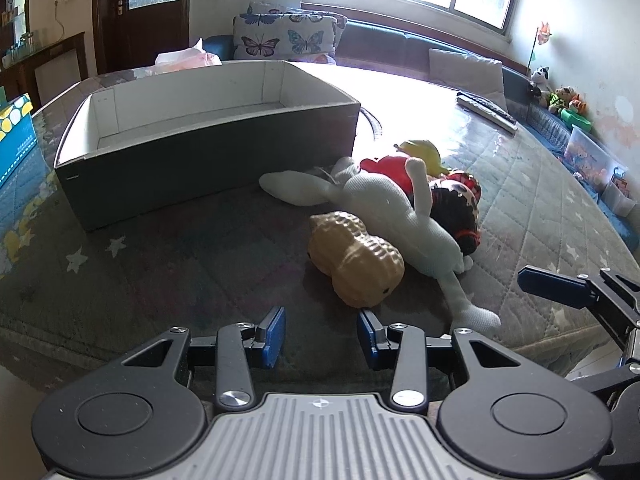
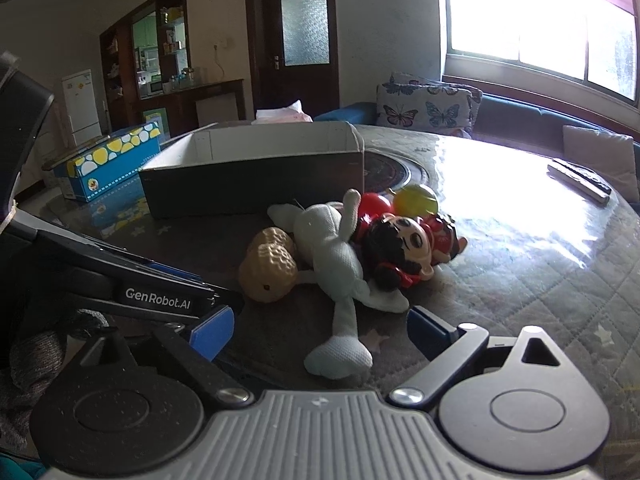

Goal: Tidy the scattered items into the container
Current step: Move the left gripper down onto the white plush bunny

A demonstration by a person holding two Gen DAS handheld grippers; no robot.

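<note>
An empty grey box (image 1: 200,148) with a white inside stands on the quilted table, at the back left in the left wrist view. Right of it lies a heap of toys: a pale plush rabbit (image 1: 392,208), a tan peanut toy (image 1: 356,260), a black-haired doll in red (image 1: 456,204), a red ball (image 1: 388,166) and a yellow ball (image 1: 420,150). My left gripper (image 1: 322,336) is open just short of the peanut, with nothing between its pads. My right gripper (image 2: 320,336) stands wide open, and the rabbit's foot (image 2: 340,356) lies between its pads, untouched.
A blue box with yellow and white dots (image 2: 108,160) stands left of the grey box (image 2: 256,172). Remote controls (image 1: 488,110) lie at the far right of the table. A butterfly pillow (image 1: 280,36) and a sofa are behind. The table edge runs close below both grippers.
</note>
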